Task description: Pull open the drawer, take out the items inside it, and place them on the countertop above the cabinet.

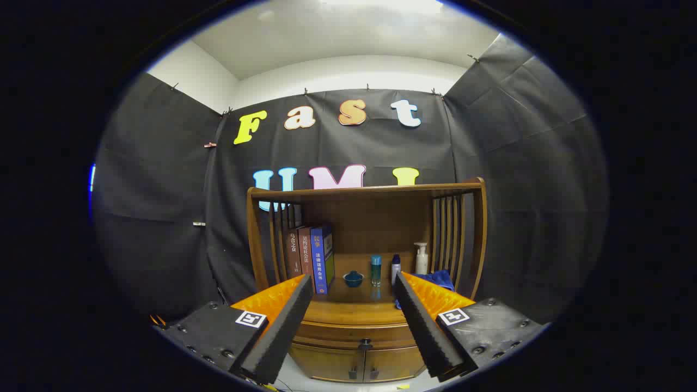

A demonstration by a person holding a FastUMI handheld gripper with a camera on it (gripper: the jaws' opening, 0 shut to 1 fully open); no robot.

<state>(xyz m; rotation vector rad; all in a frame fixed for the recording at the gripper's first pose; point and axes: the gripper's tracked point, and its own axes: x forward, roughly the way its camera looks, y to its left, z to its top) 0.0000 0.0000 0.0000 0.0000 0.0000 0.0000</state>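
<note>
The gripper (354, 288) hangs in the air in front of the wooden cabinet (365, 239), jaws spread wide and holding nothing.

The drawer (348, 329) sits shut just under the cabinet's surface (354, 311), with its small dark knob (365, 344) at the middle of its lower edge, above 2 closed doors (359, 365). That knob looks like the only place to take hold. It is small and probably slick, so the jaws would need to narrow squarely around it. The drawer front looks like stiff wood, likely to slide with some drag. What lies inside is hidden, so its weight and fragility cannot be judged.

On the surface, from the knob upward, stand 3 books (310, 256) to the left, a small blue bowl (353, 279), a teal bottle (375, 269), a dark bottle (396, 269) and a white pump bottle (421, 258). A blue cloth (438, 279) lies to the right.
</note>
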